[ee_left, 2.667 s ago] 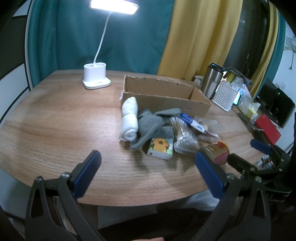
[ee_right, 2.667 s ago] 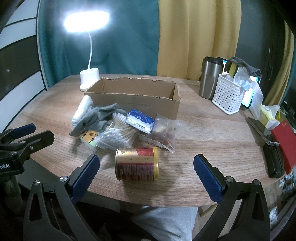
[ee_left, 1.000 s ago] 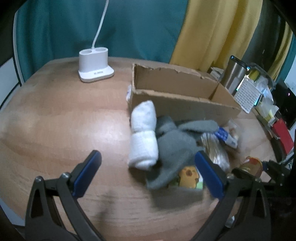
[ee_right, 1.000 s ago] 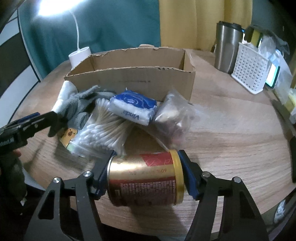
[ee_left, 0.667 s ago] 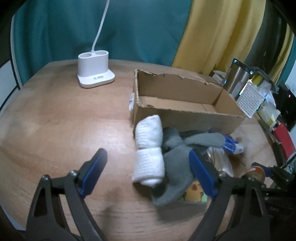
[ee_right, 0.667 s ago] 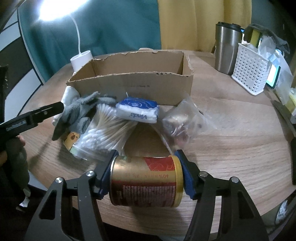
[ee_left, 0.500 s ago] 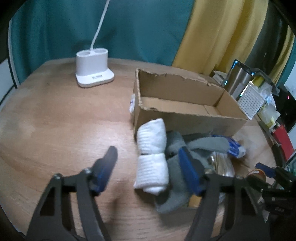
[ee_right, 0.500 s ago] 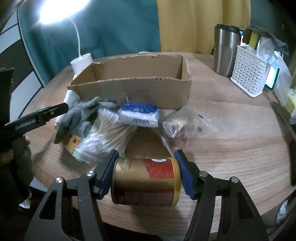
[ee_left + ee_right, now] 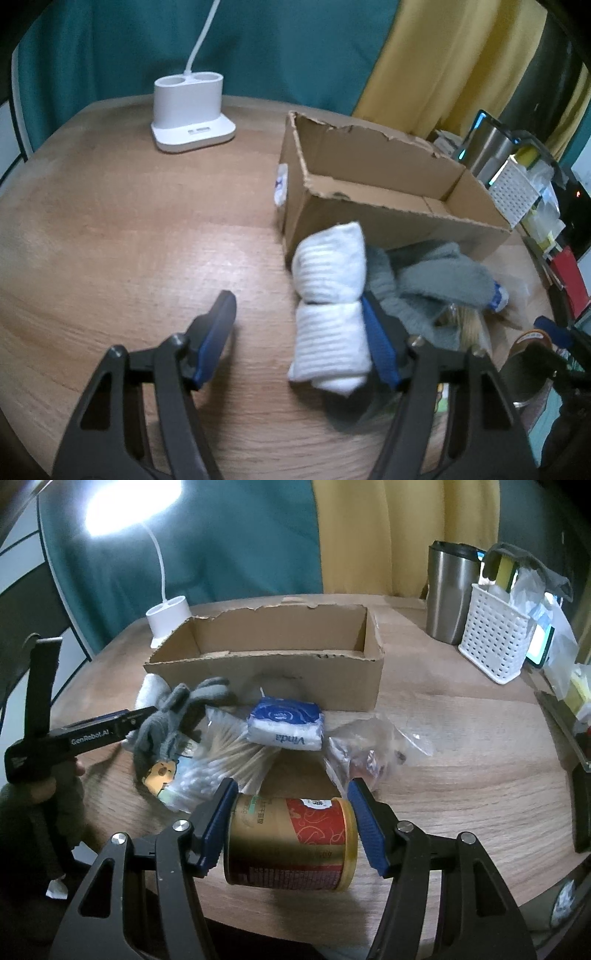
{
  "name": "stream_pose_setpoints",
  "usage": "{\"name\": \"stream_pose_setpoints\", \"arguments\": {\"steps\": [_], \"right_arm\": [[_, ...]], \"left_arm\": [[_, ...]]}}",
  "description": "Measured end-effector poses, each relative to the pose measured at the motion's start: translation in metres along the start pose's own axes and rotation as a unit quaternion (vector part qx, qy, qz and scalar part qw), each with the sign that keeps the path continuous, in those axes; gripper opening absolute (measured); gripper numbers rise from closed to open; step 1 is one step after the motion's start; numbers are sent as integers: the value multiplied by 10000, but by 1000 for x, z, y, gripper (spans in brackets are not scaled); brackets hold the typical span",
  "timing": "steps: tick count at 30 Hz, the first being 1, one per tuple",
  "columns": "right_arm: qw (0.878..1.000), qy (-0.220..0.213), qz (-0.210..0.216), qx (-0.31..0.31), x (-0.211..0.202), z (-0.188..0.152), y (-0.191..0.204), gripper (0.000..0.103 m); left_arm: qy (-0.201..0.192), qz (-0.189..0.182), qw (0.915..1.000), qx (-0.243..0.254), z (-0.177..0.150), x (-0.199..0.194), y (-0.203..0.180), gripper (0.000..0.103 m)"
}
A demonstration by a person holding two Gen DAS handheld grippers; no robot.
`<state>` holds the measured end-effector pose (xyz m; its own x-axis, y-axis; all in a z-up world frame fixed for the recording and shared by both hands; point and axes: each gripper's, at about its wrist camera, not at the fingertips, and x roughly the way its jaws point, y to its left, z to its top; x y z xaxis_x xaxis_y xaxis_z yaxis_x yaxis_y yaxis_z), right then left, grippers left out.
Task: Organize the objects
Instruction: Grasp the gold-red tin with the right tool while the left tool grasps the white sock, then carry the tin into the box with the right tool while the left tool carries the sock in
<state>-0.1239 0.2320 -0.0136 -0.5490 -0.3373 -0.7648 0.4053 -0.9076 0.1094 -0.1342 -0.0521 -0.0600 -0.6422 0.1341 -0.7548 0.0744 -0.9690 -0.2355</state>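
Cardboard box (image 9: 266,657) sits mid-table, open-topped, nothing visible inside; white slotted basket (image 9: 493,644) far right holds sponge and plastic bags, beside a steel tumbler (image 9: 448,594). Right gripper (image 9: 291,825) clamps the gold-red can (image 9: 291,843) lying sideways at near edge; left gripper (image 9: 299,339), jaws lately closing, stands apart around the white rolled sock (image 9: 330,314), only its right pad touching. Wooden table (image 9: 110,240), lamp base (image 9: 190,110) far left, teal and yellow curtains behind.

— Table (image 9: 110,229): wood, matt, visible grain. Box (image 9: 280,686): rough cardboard, torn edges.
— Rolled towel (image 9: 330,295): white ribbed cloth. Can (image 9: 291,843): glossy metal. Tumbler (image 9: 448,596): brushed steel.
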Motion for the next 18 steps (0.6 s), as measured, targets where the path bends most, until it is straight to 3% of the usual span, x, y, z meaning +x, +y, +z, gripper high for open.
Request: {"name": "stream_pose_setpoints", "arguments": {"steps": [4,9,18], "right_arm": [[10000,-48,-21,-14,-6,0,4,65],[9999,-105,-23,-45,-13,0,7,65],[9998,-170,15,-129,-23,-1,13,65]], "left_arm": [[-47,-186,9998,0,-1,-5,-2,42],[-170,-322,9993,-16,-2,-16,-5,30],[-150,-251,9996,22,-8,-23,-1,28]]}}
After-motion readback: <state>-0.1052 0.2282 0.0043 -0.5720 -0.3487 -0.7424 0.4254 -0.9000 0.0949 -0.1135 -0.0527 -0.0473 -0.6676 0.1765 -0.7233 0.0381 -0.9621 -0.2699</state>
